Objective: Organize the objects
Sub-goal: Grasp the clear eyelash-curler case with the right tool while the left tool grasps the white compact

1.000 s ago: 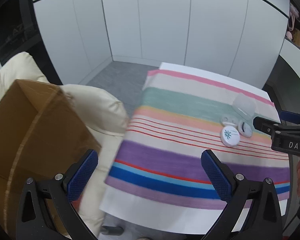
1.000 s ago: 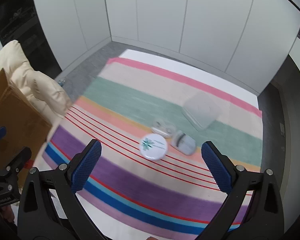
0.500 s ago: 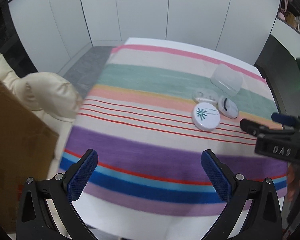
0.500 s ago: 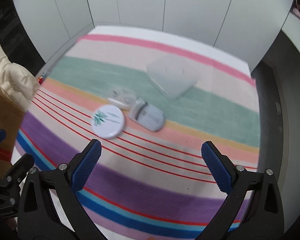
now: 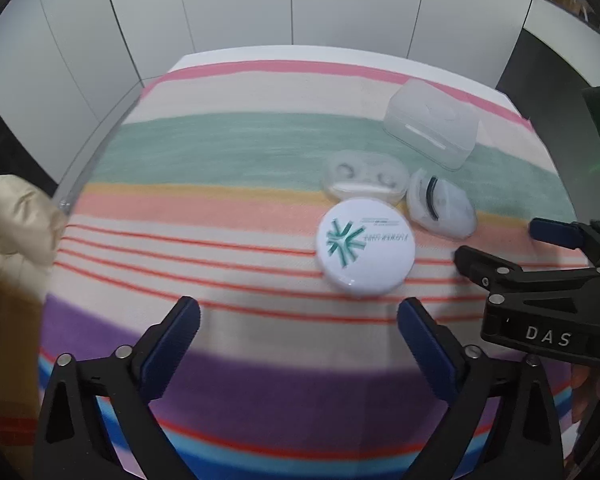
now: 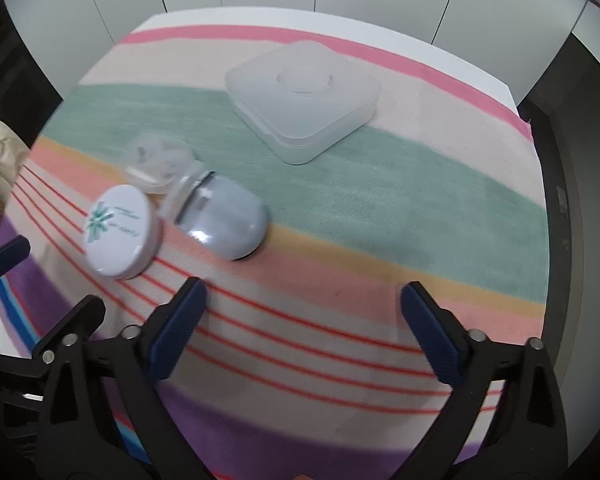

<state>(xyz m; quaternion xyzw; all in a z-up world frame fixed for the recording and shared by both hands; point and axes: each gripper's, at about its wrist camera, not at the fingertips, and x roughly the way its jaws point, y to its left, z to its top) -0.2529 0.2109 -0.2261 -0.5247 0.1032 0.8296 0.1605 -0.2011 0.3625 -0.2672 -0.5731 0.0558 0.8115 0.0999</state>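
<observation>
Both the left gripper (image 5: pixel 298 322) and the right gripper (image 6: pixel 303 306) have fingers spread wide, holding nothing. On the soft striped cloth (image 6: pixel 380 200) lie a round white tin (image 5: pixel 365 245), two see-through curved cases, and a square plastic box (image 6: pixel 302 100).

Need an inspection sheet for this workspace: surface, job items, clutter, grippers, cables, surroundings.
Surface: striped cloth covers the table.
Job items: square clear box, lid on; round white tin; grey case; small clear case. The three small ones are clustered together.
Clutter: nothing seen.
Grippers: left gripper and right gripper open, empty, above the cloth.
Cables: nothing seen.
Surroundings: white wall panels; cream cushion at left.
</observation>
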